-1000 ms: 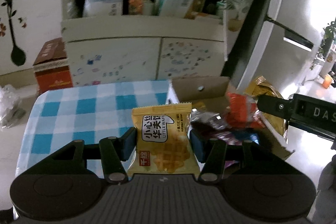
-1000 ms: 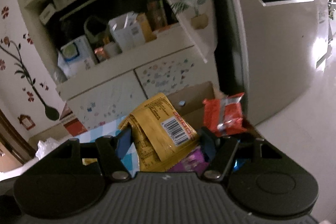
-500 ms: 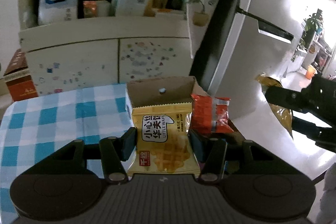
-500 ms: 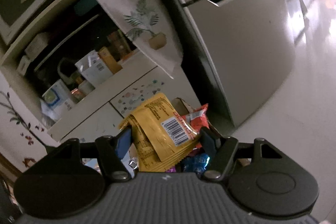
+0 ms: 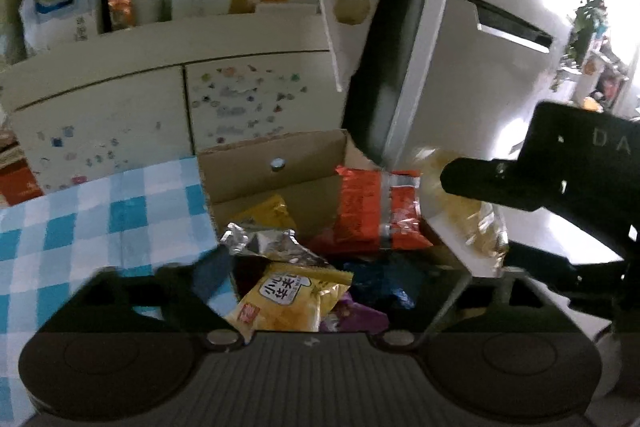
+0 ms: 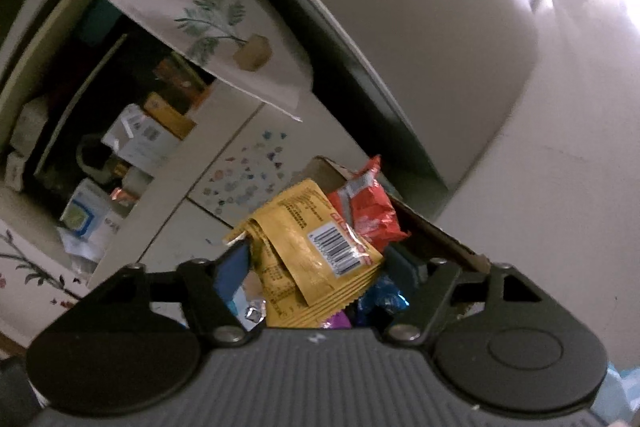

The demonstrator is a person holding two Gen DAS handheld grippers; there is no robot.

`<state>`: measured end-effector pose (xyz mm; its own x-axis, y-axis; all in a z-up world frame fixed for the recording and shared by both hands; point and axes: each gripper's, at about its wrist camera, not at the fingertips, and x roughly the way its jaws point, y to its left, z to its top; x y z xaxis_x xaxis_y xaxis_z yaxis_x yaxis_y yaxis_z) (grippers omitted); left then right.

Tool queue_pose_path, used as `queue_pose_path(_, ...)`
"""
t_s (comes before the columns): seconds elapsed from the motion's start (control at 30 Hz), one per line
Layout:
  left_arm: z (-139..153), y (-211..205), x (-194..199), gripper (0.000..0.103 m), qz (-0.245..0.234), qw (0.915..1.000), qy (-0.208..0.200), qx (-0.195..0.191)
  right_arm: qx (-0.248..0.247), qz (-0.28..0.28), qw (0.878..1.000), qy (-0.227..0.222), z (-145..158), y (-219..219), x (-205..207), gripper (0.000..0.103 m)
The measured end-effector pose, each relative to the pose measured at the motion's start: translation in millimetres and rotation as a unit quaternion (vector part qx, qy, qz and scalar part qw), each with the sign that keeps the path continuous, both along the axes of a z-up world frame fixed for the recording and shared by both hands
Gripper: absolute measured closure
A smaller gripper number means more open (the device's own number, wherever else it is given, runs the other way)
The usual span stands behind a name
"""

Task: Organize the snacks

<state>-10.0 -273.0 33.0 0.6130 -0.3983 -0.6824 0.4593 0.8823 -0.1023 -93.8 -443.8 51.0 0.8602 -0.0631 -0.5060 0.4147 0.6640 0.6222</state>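
In the left wrist view my left gripper (image 5: pixel 332 291) is open over a cardboard box (image 5: pixel 276 179) of snacks. The yellow waffle packet (image 5: pixel 288 303) lies loose between the spread fingers, on the pile. A red packet (image 5: pixel 376 211), a silver wrapper (image 5: pixel 264 247) and blue and purple wrappers lie in the box. My right gripper (image 6: pixel 316 259) is shut on a yellow packet with a barcode (image 6: pixel 316 251), held above the box's right side; it also shows in the left wrist view (image 5: pixel 464 211).
The box stands at the right end of a blue checked tablecloth (image 5: pixel 80 227). Behind it is a cream cabinet (image 5: pixel 160 95) with cluttered shelves, and a grey fridge (image 5: pixel 460 67) to the right. The red packet shows in the right wrist view (image 6: pixel 368 207).
My left gripper has opened and let go of the waffle packet, which now lies in the box. Both grippers have moved over the box; the right one keeps its yellow packet.
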Motion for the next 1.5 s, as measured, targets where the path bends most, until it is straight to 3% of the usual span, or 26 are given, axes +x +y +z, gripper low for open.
queue_pose_path(0.17,3,1,-4,0.003,0.004,0.9994,0.004,0.033,0.028,-0.008,0.999,-0.02,0,-6,-7,0.015)
queue_pose_path(0.47,11,24,-18,0.003,0.03,0.9975,0.003,0.063,0.016,-0.002,1.0,-0.009,4,-3,-5,0.015)
queue_pose_path(0.77,16,50,-28,0.003,0.054,0.9948,0.019,0.085,-0.069,0.017,0.997,0.035,7,20,-1,0.014)
queue_pose_path(1.07,23,70,-36,0.0,0.076,0.992,0.021,0.098,-0.175,0.014,0.981,0.087,9,44,-12,0.009)
queue_pose_path(1.5,24,79,-39,0.0,0.093,0.9888,0.021,0.115,-0.245,0.019,0.957,0.153,-3,71,-29,0.007)
